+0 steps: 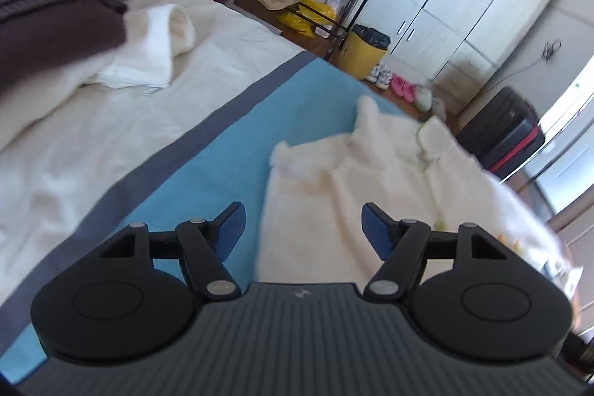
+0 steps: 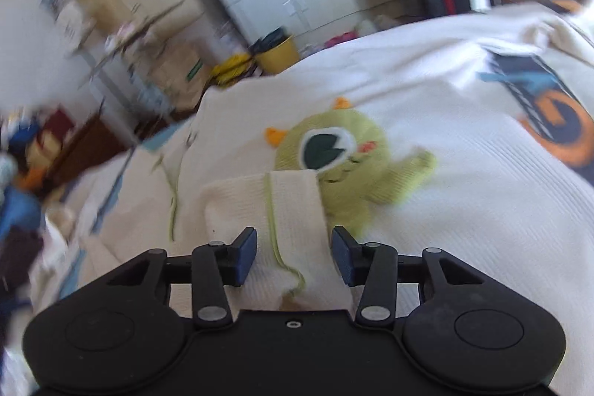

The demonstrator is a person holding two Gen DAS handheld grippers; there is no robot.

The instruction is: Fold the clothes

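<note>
The bed (image 1: 111,151) fills the ground beneath both tongs, its cream cover (image 1: 74,143) spreading out to the left of the left tongs and a blue sheet (image 1: 208,151) with a grey border running directly under and ahead of them. On that sheet, ahead and to the right of the left tongs, lies the cream garment (image 1: 334,210), its near edge passing between the two blue pads. The right wrist view shows the same cream garment (image 2: 445,210) filling the space ahead of the right tongs, ribbed in texture and blurred toward the edges. Beyond the left tongs, far off to the upper left, a dark brown knit (image 1: 48,13) sits on the cream cover, with a white folded cloth (image 1: 156,43) beside it. A second pale garment with a blue and orange print (image 2: 549,114) lies to the far right of the right tongs. Just ahead of the right tongs, a green one-eyed monster patch (image 2: 345,158) shows on the cream garment, and a folded cream strip (image 2: 293,210) with a green thread overlaps its lower edge and runs back between the pads. The left tongs (image 1: 303,229) stand wide apart, released and grasping nothing. The right tongs (image 2: 294,255) are also released, their pads clear of the strip on either side.
</note>
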